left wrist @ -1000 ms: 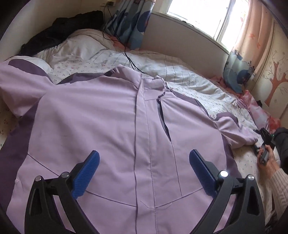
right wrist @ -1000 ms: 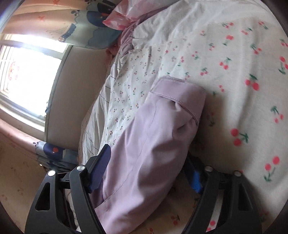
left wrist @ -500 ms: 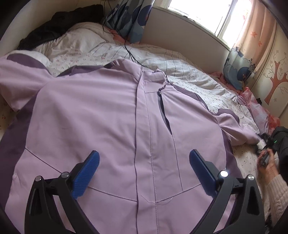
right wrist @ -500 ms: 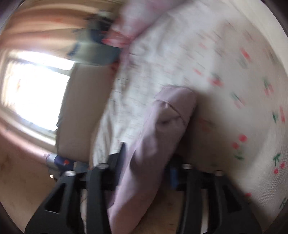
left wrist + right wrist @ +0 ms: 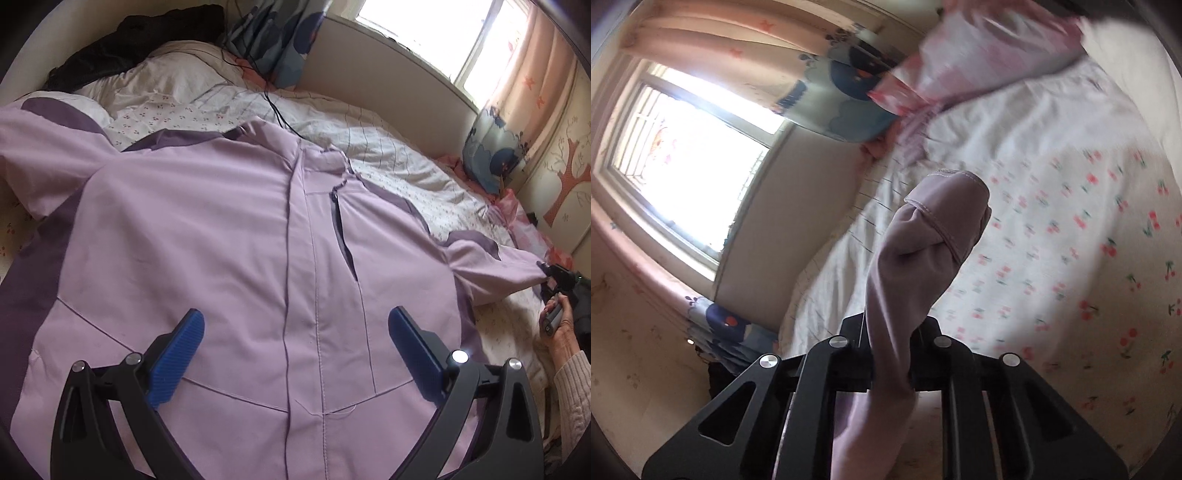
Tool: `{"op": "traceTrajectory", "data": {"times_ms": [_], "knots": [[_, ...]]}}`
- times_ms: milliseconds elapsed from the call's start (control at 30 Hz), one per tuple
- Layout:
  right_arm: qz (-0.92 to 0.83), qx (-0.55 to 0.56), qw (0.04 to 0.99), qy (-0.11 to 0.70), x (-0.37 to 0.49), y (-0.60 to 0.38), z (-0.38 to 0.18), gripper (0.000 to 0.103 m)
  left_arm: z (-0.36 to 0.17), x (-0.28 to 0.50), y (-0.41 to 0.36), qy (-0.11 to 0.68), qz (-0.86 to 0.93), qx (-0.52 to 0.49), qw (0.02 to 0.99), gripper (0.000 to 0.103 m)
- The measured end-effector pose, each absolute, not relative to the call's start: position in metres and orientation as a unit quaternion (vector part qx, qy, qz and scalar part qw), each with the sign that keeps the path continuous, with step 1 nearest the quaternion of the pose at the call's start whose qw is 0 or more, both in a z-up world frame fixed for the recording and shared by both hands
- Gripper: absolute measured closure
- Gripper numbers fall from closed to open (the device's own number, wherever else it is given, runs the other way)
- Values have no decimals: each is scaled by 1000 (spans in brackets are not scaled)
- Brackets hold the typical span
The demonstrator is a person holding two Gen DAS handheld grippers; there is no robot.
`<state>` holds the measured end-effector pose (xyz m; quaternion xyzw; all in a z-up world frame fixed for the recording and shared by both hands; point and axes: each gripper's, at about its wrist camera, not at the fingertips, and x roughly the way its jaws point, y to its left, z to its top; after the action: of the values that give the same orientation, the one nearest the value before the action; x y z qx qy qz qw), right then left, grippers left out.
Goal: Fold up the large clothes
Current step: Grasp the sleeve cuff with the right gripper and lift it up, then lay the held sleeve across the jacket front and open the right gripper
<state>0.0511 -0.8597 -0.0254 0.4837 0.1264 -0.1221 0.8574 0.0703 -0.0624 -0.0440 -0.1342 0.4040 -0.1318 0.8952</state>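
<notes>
A lilac jacket (image 5: pixel 229 236) is spread flat, front up, on the bed (image 5: pixel 406 173). The left gripper (image 5: pixel 295 343) is held above its lower front with the blue fingers (image 5: pixel 181 354) wide apart, and nothing is between them. The right gripper (image 5: pixel 892 354) has just been closed; its jaws are pressed together on the sleeve (image 5: pixel 923 258), whose cuff sticks out past them. The sleeve seems lifted off the sheet (image 5: pixel 1052 206), though this view is blurred.
</notes>
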Motion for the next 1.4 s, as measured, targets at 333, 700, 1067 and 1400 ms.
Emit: {"op": "traceTrajectory", "data": {"times_ms": [333, 700, 1067, 1400], "knots": [[-41, 429, 898, 81, 95, -776, 90, 90, -27, 71, -39, 395, -75, -100, 910, 7], [75, 369, 923, 85, 135, -624, 166, 90, -18, 65, -4, 406, -52, -73, 909, 7], [150, 322, 928, 117, 162, -475, 176, 90, 1, 53, 58, 391, -27, -128, 911, 7], [223, 265, 924, 163, 181, -322, 146, 90, -3, 58, 95, 400, -10, -177, 899, 7]]}}
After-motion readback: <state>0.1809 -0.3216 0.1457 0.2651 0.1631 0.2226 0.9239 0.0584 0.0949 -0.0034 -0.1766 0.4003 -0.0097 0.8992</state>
